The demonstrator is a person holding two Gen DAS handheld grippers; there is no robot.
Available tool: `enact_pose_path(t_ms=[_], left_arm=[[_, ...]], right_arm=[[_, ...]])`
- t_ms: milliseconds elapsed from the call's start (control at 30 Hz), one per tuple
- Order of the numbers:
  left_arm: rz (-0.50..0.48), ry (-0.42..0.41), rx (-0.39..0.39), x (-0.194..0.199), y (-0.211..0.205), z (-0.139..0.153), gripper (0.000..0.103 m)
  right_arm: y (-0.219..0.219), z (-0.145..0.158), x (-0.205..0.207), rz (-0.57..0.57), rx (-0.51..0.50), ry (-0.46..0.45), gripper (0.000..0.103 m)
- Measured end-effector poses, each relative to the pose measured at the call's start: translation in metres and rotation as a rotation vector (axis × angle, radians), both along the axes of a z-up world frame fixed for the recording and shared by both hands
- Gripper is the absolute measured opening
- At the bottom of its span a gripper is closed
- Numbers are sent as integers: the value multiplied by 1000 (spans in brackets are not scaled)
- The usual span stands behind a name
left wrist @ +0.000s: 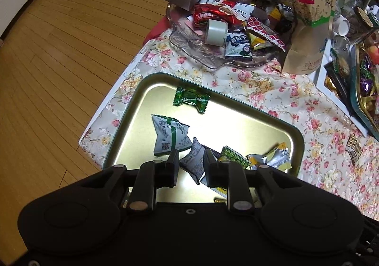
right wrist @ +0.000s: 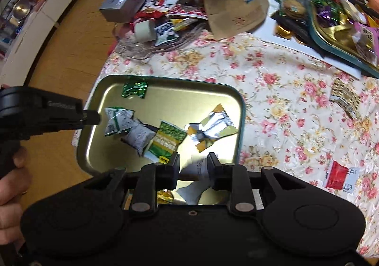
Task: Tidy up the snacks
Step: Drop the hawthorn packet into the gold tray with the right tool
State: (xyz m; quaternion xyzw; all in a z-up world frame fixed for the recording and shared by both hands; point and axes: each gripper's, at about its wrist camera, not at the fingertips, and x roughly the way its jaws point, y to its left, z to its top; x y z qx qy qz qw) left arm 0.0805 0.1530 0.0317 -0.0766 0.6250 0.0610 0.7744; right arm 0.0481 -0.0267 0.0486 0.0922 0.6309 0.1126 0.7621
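Hovering over the tin [left wrist: 299,147] at the table's [left wrist: 272,100] left edge, both grippers have fingers apart, gripping nothing: left gripper [left wrist: 191,161] above a grey packet [left wrist: 169,134], right gripper [right wrist: 193,166] above a white packet [right wrist: 196,168]. A green candy [left wrist: 191,99] lies near the tin's far edge.

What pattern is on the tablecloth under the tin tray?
Pink and yellow flowers on a cream tablecloth, clearest in the right wrist view.

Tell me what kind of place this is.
Most likely a home living or dining room: a table under a floral tablecloth, a wooden plank floor, and a heap of snack packets beside a metal tray.
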Motion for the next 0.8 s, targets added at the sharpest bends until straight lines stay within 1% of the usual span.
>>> enact_pose_path(t_ms=[33,133,300,633,800], left_arm=[[-6,1,-2,0,-1,0,32],[-23,3,0,0,-5,0,32],[-48,12,2,-1,-11,-3,32],[-112,24,16,-1,-36,-5,32],[-171,37,56,0,-59,-9,32]], right_arm=[[0,1,0,5,14,3,34],[-3,2,0,0,42,11,34],[-11,0,3,-38,13,20,34],[-35,-17,6,-135,-28,101,34],[-57,-25,6,-210,-57,157,34]])
